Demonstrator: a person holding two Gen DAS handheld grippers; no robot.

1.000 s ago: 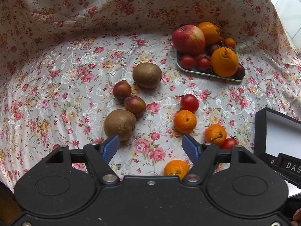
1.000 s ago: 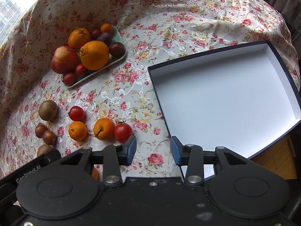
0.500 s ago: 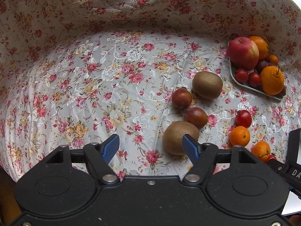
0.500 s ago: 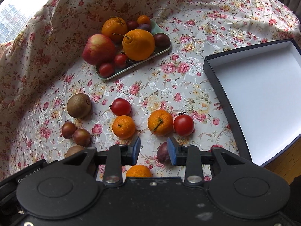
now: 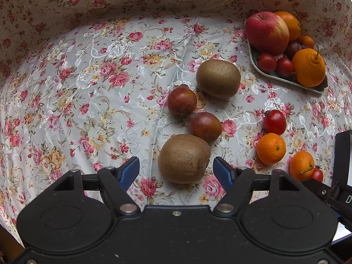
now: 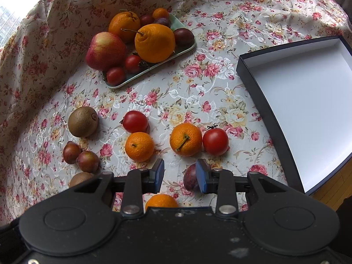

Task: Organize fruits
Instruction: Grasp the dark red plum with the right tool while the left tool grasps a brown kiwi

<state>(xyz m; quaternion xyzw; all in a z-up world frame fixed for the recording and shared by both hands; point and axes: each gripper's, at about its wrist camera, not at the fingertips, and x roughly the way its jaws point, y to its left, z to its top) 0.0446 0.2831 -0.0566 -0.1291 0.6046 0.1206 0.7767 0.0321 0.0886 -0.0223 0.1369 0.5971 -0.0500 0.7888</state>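
Kiwi (image 5: 183, 158) lies crosswise; stem end perhaps rightward

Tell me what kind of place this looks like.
Probably a home, at a dining table by a window: a flowered tablecloth covers it, a tray of fruit sits on it, daylight and a building show at the window, and wood flooring shows beyond the edge.

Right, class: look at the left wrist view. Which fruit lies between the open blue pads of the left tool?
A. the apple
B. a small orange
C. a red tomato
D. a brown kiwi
D: the kiwi lies on the flowered cloth between the pads of the left tool, which stand apart on either side without touching it.
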